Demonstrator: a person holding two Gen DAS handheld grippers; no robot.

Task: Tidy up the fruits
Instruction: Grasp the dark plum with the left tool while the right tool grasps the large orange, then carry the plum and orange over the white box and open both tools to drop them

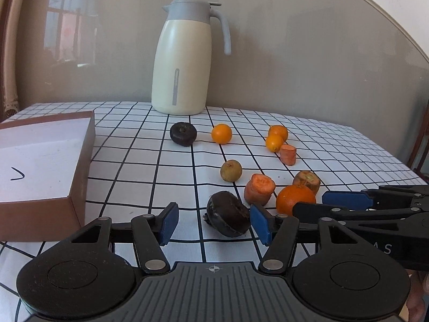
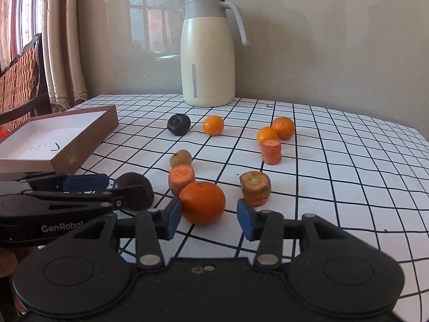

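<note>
My left gripper (image 1: 214, 224) is open around a dark round fruit (image 1: 228, 213) on the checked tablecloth; its right pad is close to it. My right gripper (image 2: 209, 218) is open around a large orange (image 2: 202, 202), left pad touching it. That orange also shows in the left wrist view (image 1: 293, 198). A second dark fruit (image 1: 183, 133), small oranges (image 1: 221, 133) (image 1: 274, 142) (image 1: 278, 131), a brownish-green fruit (image 1: 230, 171) and carrot pieces (image 1: 259, 188) (image 1: 288, 154) (image 1: 307, 181) lie further back. An open brown box (image 1: 40, 161) with a white inside sits left.
A cream thermos jug (image 1: 185, 59) stands at the back by the wall. A wooden chair (image 2: 21, 80) and curtains are beyond the table's left edge. The right gripper's fingers (image 1: 348, 201) reach in from the right in the left wrist view.
</note>
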